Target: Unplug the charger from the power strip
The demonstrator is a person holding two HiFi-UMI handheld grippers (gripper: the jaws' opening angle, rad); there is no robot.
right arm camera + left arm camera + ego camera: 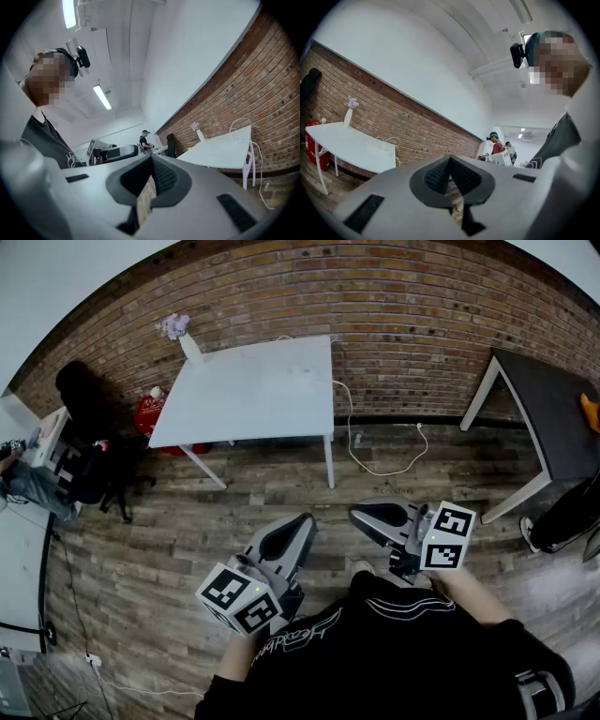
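At far left, head view: seated person (23,479), black chair (84,399) and red container (148,413) by the brick wall (422,315). None of these concerns the task.

Left of centre: white table (244,395) against the wall, with a vase of flowers (178,329) at its far left corner. White cable (349,432) loops at the table's far edge, drops past the right side and trails on the wood floor (187,549). Charger and power strip cannot be told apart from here. The left gripper view shows a low white block (386,149) with cable loops on the tabletop, possibly the strip.

Foreground: left gripper (302,521), jaws together, nothing between them. Right gripper (361,512), jaws together, likewise empty. Both are held level near the body, well apart from the table.

Far right: dark table (553,418).

Step in hand: approach only; unplugging not begun. The next move probably calls for walking to the table, opening one gripper onto the charger and steadying the strip with the other.

Writing: script logo on the black garment (300,638), unreadable. Marker cubes (239,601) carry patterns only.
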